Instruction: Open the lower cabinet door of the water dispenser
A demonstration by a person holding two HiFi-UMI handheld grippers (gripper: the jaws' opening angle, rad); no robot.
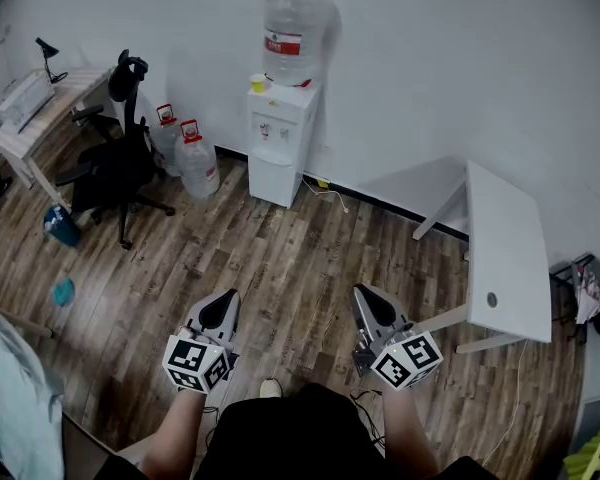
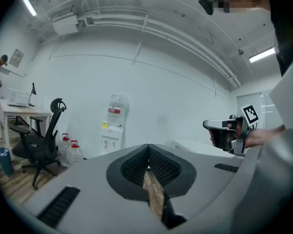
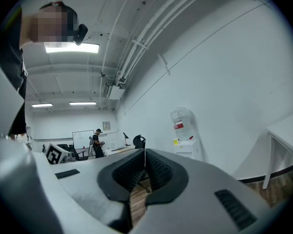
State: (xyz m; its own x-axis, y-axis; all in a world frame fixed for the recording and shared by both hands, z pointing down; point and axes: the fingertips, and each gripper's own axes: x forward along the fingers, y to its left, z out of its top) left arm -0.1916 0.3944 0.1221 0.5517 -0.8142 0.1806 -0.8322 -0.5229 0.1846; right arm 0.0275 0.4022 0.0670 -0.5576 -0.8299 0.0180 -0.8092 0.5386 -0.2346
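Well away from the water dispenser (image 1: 280, 133), the left gripper (image 1: 223, 298) and right gripper (image 1: 366, 296) are both pinched together on nothing (the lower cabinet door (image 1: 273, 180), at the dispenser's base, is probably a light, stiff panel, best hooked at its free edge).

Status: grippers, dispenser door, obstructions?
Shut, empty: left gripper, right gripper. Far wall: water dispenser, lower door looks closed. Left of it chair, jugs, not blocking.

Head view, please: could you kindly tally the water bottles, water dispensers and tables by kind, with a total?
Water bottles: 3
Water dispenser: 1
Tables: 2
Total: 6
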